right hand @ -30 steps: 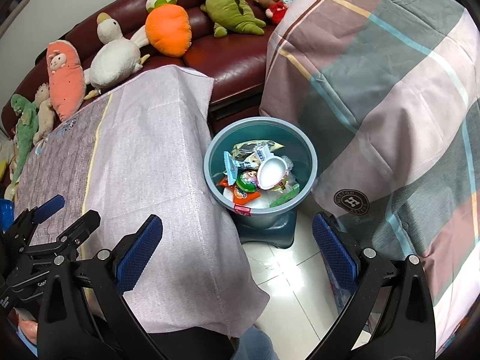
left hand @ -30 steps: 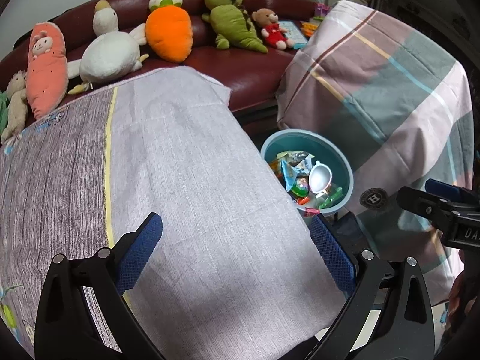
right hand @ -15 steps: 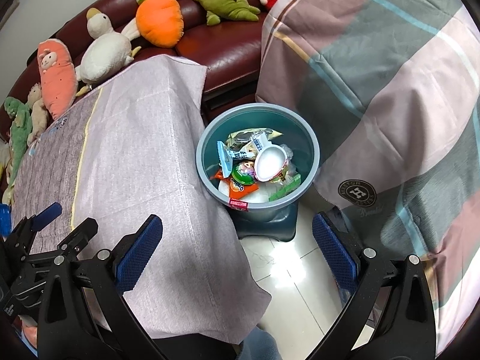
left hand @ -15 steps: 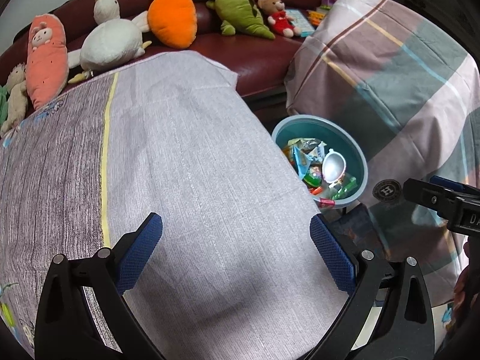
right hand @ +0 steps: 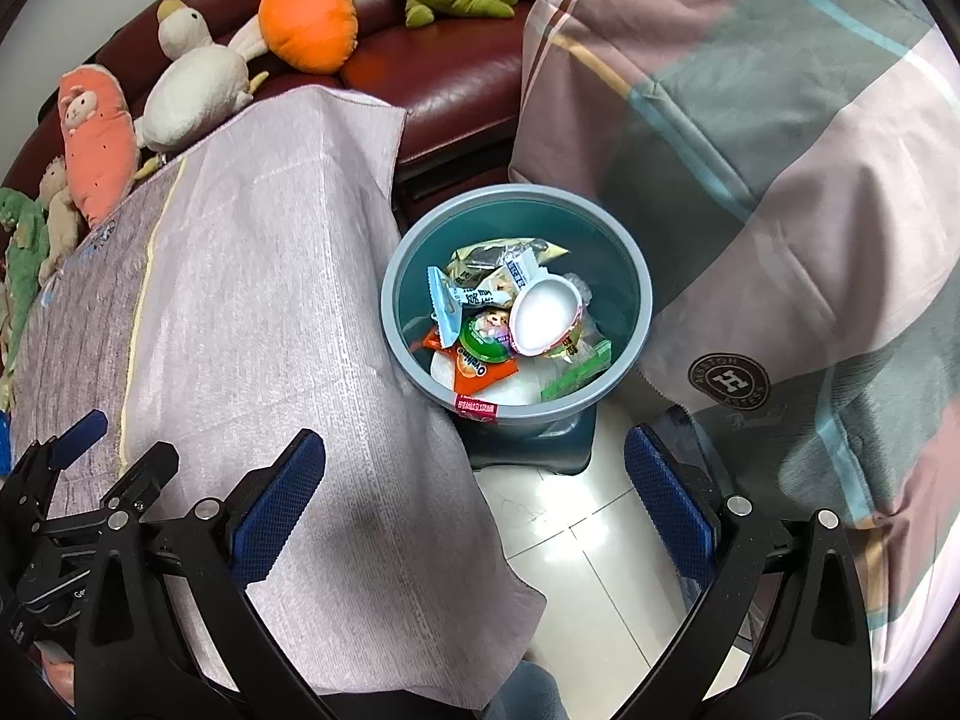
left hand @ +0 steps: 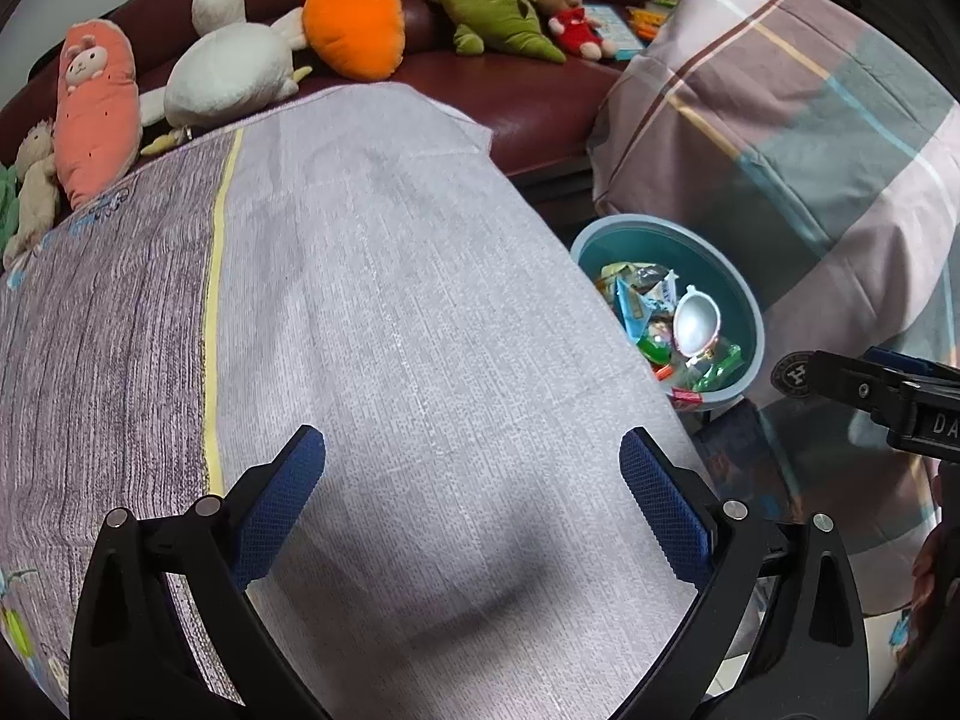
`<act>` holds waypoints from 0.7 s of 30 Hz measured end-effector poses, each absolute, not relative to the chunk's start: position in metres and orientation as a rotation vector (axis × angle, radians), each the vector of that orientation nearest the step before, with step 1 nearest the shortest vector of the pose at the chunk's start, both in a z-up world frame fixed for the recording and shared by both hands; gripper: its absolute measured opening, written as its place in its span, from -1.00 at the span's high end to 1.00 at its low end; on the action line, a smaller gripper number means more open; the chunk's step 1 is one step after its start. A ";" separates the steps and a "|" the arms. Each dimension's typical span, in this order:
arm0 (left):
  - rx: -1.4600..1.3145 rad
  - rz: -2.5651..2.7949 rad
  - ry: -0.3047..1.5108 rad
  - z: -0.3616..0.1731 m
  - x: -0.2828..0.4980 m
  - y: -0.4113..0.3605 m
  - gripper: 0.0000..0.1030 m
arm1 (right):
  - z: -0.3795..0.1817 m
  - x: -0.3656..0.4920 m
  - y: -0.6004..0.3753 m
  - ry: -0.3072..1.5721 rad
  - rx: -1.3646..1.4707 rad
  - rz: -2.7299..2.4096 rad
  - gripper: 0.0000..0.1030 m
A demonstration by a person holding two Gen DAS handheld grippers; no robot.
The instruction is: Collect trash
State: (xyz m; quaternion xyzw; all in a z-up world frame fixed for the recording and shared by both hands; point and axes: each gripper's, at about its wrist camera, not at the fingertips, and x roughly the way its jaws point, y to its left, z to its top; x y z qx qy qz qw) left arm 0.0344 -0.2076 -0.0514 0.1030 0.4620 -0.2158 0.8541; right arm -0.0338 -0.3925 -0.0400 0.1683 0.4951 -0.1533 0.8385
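Both my tongs stand wide apart and hold nothing: the left gripper (left hand: 473, 480) hangs over the cloth (left hand: 390, 300) on the table, the right gripper (right hand: 474, 483) over the cloth's edge and the floor. The trash (right hand: 510, 318) sits in the bin (right hand: 642, 300), which stands low between the table and a draped plaid blanket (right hand: 750, 150). I see no loose litter on the cloth. My worry is snagging the hanging cloth or knocking the bin if I swing low. The bin's base, and anything under the cloth, are hidden.
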 end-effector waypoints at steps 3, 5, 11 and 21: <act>0.221 -0.451 0.978 -0.055 0.037 -0.209 -0.92 | -0.043 -0.030 -0.392 1.056 0.355 -0.326 -0.86; 0.226 -0.449 0.982 -0.057 0.039 -0.210 -0.92 | -0.046 -0.026 -0.394 1.063 0.357 -0.327 -0.87; 0.222 -0.446 1.000 -0.064 0.047 -0.211 -0.92 | -0.052 -0.017 -0.394 1.083 0.355 -0.330 -0.87; 0.208 -0.443 1.021 -0.071 0.058 -0.209 -0.92 | -0.055 -0.003 -0.395 1.097 0.334 -0.341 -0.87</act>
